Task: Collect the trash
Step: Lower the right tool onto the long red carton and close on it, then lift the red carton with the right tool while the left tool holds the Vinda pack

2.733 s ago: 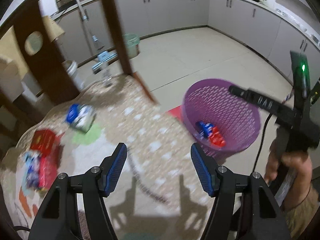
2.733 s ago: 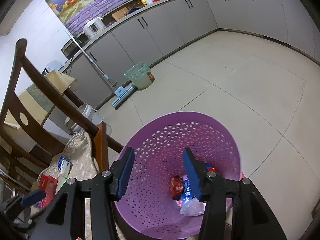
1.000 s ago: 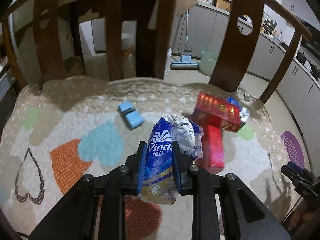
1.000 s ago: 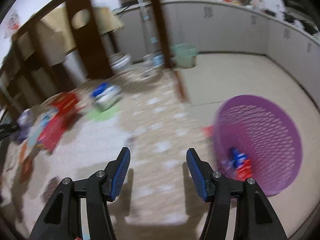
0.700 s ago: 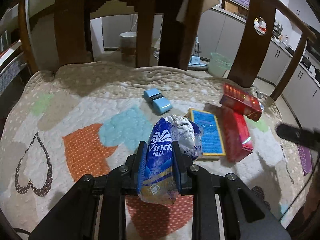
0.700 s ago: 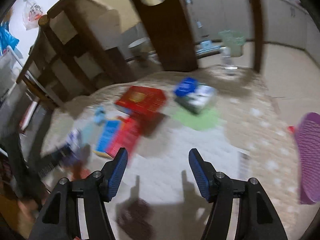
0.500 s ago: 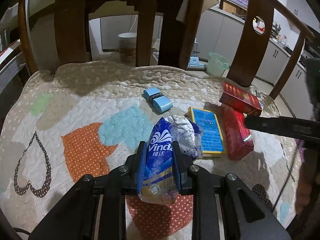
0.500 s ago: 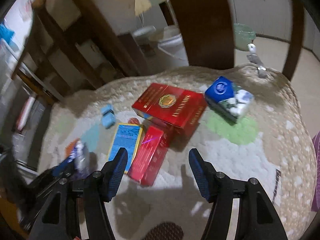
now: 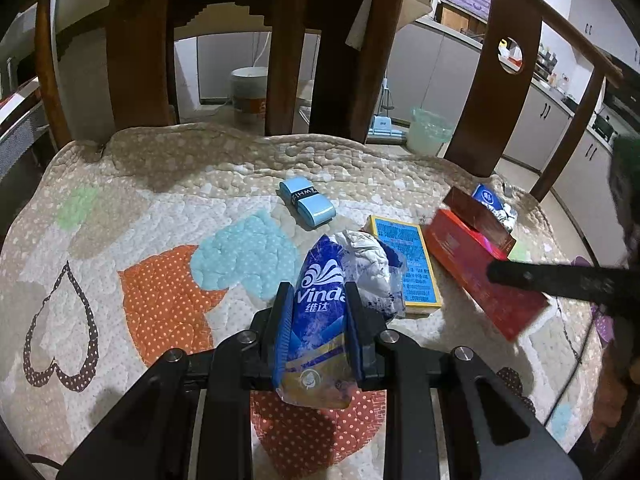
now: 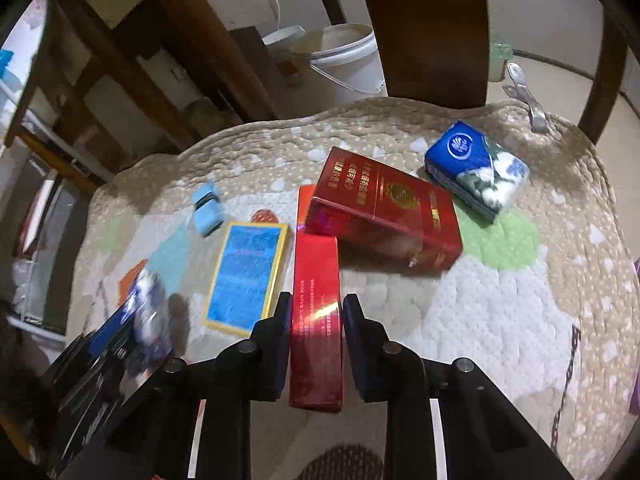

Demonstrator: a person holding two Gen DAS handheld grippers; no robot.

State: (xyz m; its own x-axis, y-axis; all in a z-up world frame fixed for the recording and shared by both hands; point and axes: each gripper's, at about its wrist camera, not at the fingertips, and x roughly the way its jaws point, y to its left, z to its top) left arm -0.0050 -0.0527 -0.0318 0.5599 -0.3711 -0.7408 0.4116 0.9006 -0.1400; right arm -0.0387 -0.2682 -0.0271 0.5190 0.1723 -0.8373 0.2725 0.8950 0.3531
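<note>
My left gripper (image 9: 318,316) is shut on a blue and white Vinda tissue wrapper (image 9: 320,320) and holds it just above the quilted seat cushion (image 9: 120,220). My right gripper (image 10: 316,328) is closed around a long narrow red box (image 10: 317,320) that lies on the cushion; its jaws press both sides. A larger dark red box (image 10: 384,208) leans on the narrow box's far end. A blue box with a yellow rim (image 10: 248,276) lies to the left. A blue tissue pack (image 10: 476,170) sits at the back right. A small light-blue roll (image 9: 306,202) lies further back.
Dark wooden chair-back slats (image 9: 136,48) rise behind the cushion. A white bucket (image 10: 344,60) stands on the floor behind. A green-lined bin (image 9: 428,130) stands near the grey cabinets (image 9: 536,128). A purple sliver of the basket (image 10: 635,336) shows at the right edge.
My right gripper swung from the purple basket to the cushion, came down over the narrow red box and closed on it. My left gripper kept hold of the Vinda wrapper.
</note>
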